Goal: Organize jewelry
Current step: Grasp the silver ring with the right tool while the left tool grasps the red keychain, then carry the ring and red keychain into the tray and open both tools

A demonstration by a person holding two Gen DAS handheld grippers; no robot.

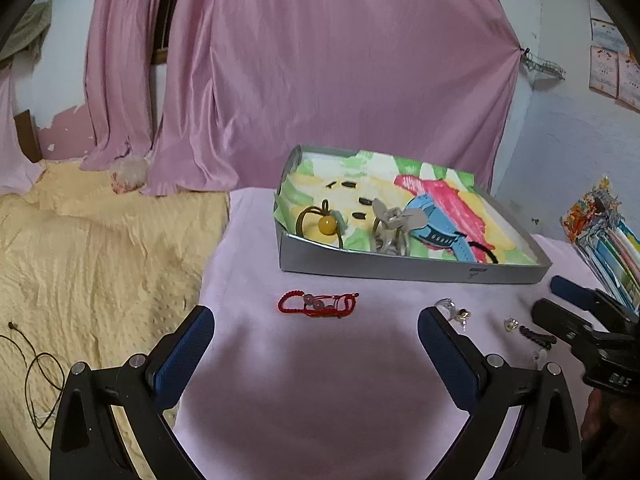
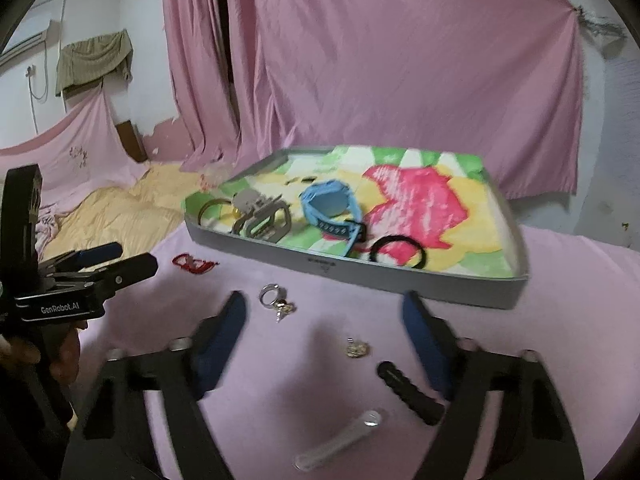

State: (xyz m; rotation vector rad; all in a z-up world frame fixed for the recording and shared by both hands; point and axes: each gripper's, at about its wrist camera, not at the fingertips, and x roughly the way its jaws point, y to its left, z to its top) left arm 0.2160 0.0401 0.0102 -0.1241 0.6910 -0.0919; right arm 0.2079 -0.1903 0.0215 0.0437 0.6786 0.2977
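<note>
On the pink-covered bench (image 1: 320,380), just short of the tray, lies the red braided cord bracelet with pale beads (image 1: 318,303), and it sits squarely between my left tongs (image 1: 316,330), which are spread wide and holding nothing. I'd judge that's my next pick, lined up so the pads can close across the cord. Behind it is the shallow grey cardboard tray lined with a brightly painted paper (image 1: 400,270), already holding a grey claw hair clip (image 1: 390,220), a blue strap watch (image 1: 434,228), an olive cord with a yellow bead (image 1: 326,222) and a black elastic hair tie (image 2: 398,251) — so sorting looks partly done.

Over on my right, the right tongs (image 2: 324,334) are also open and empty, hovering over the leftovers: a silver ring with a small gold charm (image 2: 276,300) near the left pad, a small gold earring (image 2: 357,349) between the pads, a black ridged hair clip (image 2: 410,392) beside the right pad, and a clear plastic tube (image 2: 340,438) nearest the camera. These tiny pieces lie flat on cloth, so I expect pinching them will be fiddly. This view is a bit blurred.
</note>
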